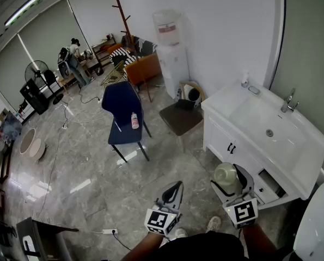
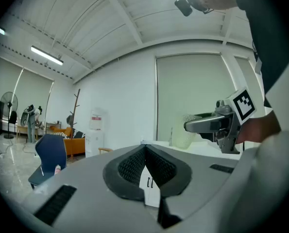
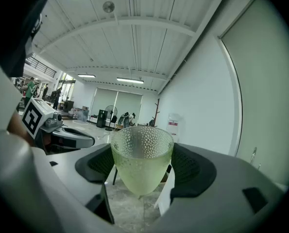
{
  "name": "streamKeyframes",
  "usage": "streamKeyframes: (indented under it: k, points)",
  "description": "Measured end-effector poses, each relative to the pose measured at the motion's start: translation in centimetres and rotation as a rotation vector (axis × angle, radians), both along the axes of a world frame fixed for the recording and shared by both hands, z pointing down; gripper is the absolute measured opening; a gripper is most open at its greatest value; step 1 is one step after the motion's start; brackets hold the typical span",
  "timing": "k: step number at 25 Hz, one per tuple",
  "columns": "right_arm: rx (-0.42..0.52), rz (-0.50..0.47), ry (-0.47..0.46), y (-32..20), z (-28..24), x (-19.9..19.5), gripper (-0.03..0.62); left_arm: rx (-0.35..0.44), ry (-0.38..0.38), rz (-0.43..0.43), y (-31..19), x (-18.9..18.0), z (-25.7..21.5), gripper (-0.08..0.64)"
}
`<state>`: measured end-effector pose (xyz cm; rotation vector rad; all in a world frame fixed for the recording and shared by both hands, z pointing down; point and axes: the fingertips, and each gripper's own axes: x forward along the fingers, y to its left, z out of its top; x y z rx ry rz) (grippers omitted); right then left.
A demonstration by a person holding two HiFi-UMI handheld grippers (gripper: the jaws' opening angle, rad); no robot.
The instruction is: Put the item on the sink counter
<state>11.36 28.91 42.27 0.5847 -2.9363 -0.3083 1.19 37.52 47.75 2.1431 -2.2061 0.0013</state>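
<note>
**Head view.** Left claw (image 1: pixel 176 187): jaws together, nothing held, above the grey polished stone floor (image 1: pixel 96 167). Right claw (image 1: pixel 231 178): clamped on a pale green, dimpled, translucent cup (image 1: pixel 225 173). Cup mouth up, in the air just before the white cabinet front, lower than the white sink worktop (image 1: pixel 219 103) and not on it. On the worktop: sunken white basin (image 1: pixel 260 118), chrome tap (image 1: pixel 288 100) at the far edge. Further back: dark blue chair (image 1: pixel 121 105) bearing a small bottle (image 1: pixel 134 120); white water dispenser (image 1: pixel 170 53) against the wall.

**Left gripper view.** Left claw (image 2: pixel 144 147): black ribbed pads (image 2: pixel 129 165) meeting at the tips, nothing between. At the right: right claw (image 2: pixel 193 125), level, with the cup (image 2: pixel 182 136) at its tip. At the lower left: the blue chair (image 2: pixel 49 155).

**Right gripper view.** Right claw (image 3: pixel 142 165): jaws set wide, black pads (image 3: pixel 99 163) pressing the cup (image 3: pixel 142 154) from both sides. Cup upright, rim uppermost, narrowing toward the base. At the left: left claw (image 3: pixel 69 139), level, well apart from the cup.
</note>
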Motion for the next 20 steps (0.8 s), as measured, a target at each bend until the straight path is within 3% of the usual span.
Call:
streamKeyframes:
  k: [3,9,20]
  points:
    - [-0.010,0.013,-0.041,-0.8,-1.1,-0.7,0.377,-0.042,0.010,-0.007,-0.7,-0.4,0.1,0.015]
    - [0.050,0.002,-0.007,-2.2,-0.7,-0.6,0.377,0.006,-0.011,0.007,-2.2,-0.5,0.2,0.015]
    - [0.000,-0.011,-0.077,-6.6,-1.2,0.5,0.380,-0.010,-0.015,-0.008,-6.2,0.2,0.3,0.015]
